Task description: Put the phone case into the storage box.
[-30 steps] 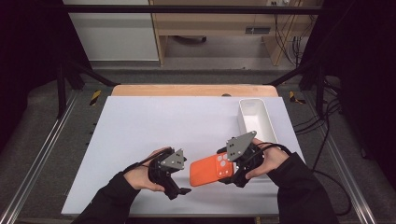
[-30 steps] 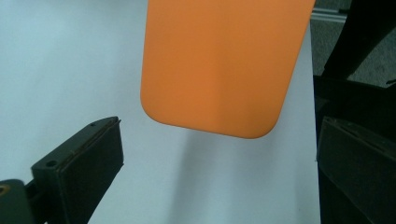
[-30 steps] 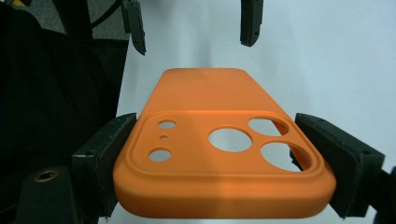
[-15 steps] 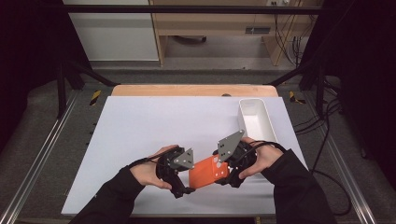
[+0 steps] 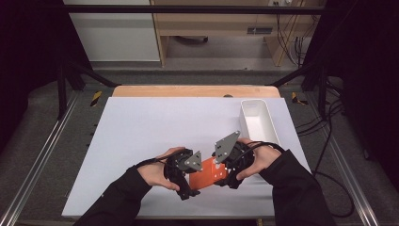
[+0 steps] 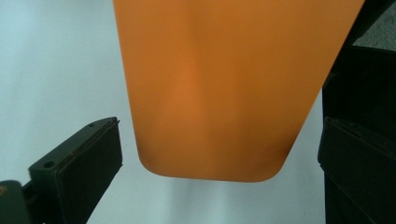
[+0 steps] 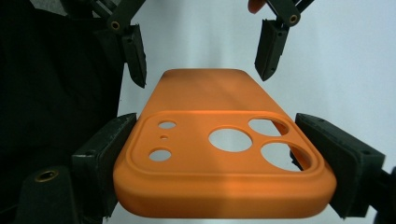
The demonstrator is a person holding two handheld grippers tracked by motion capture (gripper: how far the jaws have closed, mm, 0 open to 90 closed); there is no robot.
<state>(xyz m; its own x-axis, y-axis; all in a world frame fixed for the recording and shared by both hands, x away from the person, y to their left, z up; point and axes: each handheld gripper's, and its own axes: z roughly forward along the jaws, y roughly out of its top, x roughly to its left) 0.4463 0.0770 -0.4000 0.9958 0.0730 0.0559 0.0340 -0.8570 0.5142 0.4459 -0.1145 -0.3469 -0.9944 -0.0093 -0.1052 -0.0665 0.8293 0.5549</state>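
Note:
An orange phone case (image 5: 207,175) with camera cut-outs hangs just above the white table top (image 5: 155,122), near its front edge. My right gripper (image 5: 220,170) is shut on the case's camera end (image 7: 219,154), one jaw pressed against each long side. My left gripper (image 5: 193,178) faces it from the left. Its jaws stand open on either side of the case's plain end (image 6: 210,88), with a gap showing on both sides. From the right gripper view, the left gripper (image 7: 201,74) straddles the far end of the case.
A white rectangular bin (image 5: 245,123) stands at the table's right edge, beyond the right hand. A metal frame rail (image 5: 37,160) runs along the left side. The far and left parts of the table top are bare.
The two grippers have drawn closer together. The left one moved right until its open jaws came around the case's free end, and the right one shifted slightly left with the case.

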